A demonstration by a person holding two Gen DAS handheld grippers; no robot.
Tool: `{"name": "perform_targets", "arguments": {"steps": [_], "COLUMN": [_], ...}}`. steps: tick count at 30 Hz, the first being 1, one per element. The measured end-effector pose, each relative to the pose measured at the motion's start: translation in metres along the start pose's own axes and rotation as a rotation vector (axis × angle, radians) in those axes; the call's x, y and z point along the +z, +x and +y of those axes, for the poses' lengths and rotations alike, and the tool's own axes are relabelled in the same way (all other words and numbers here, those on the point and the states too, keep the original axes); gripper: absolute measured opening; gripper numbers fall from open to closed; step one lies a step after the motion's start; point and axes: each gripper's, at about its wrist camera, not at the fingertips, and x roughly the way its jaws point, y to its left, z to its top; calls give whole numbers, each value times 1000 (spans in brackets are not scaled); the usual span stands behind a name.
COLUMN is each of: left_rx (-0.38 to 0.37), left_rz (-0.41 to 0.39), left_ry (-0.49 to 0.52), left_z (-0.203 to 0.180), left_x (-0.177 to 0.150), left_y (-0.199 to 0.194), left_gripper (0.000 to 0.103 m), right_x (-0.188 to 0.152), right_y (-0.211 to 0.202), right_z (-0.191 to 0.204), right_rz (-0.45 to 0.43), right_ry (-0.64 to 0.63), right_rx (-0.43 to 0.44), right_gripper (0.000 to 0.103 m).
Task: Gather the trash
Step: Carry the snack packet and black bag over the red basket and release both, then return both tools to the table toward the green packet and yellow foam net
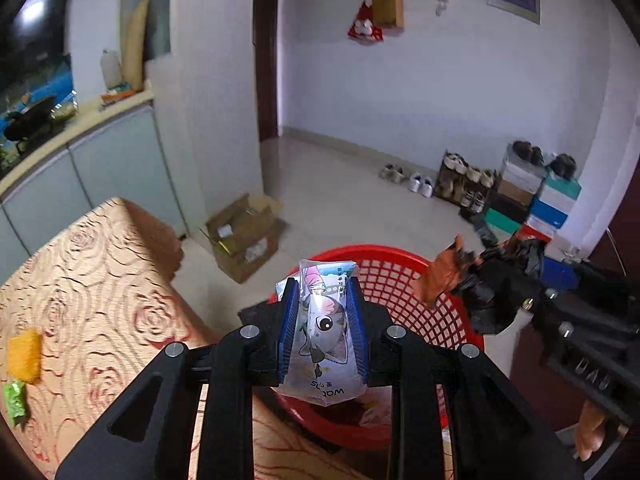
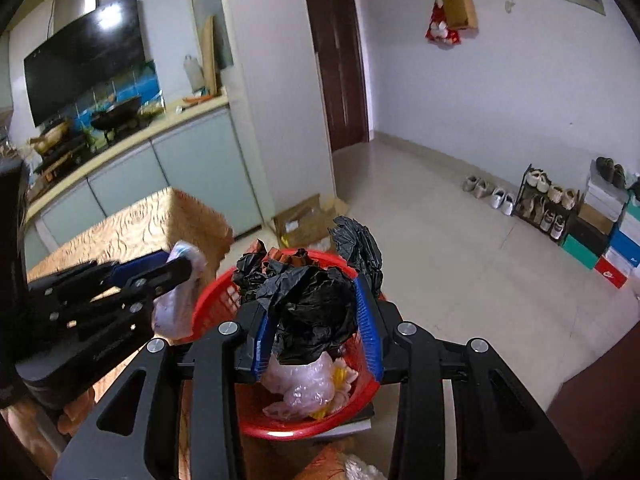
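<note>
In your left wrist view, your left gripper (image 1: 325, 324) is clamped on a cartoon-cat wrapper (image 1: 325, 332) above the red basket (image 1: 404, 280). In your right wrist view, your right gripper (image 2: 316, 320) grips crumpled black plastic (image 2: 312, 304) over that basket, which already holds pale bubble wrap (image 2: 304, 390).

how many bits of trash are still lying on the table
2 in view: a yellow packet near the table's left edge and a green wrapper just below it. Others may be hidden behind the tools.

Shoes (image 1: 420, 184) beside stacked shoeboxes (image 1: 532, 200); opened cardboard box (image 1: 244, 236).
</note>
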Motion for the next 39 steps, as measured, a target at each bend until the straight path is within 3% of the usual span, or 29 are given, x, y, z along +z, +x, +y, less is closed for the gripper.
{"name": "perform_targets", "arguments": {"steps": [6,10,12,15,19,32,39], "left_rx": [-50,-73,-83,-86,-64,33,118], "left_rz": [41,60,60,56,38,-41,-99], "left_ry": [-7,-13,-13,-14,-23,-90,-128], "left_z": [4,5,5,8,16,48,71], "left_x": [0,-1,-1,-1,1,-3,-12], "left_y": [20,28,29,27,18,-29,-68], "left_gripper": [25,32,39,46,55,57,62], "right_x": [-9,-13,-15,-18,-18,-10,-2], "right_y": [24,36,41,42,39,9,-8], "right_z": [-2,-1,0,-2,-2,4,28], "right_rz": [60,96,110,111,101,23,-20], "right_ry": [-13,-24,-27,0,5,11,-21], "right_rx": [8,22,28,39,37,20,33], "right_gripper": [36,41,47,65,66,66,66]}}
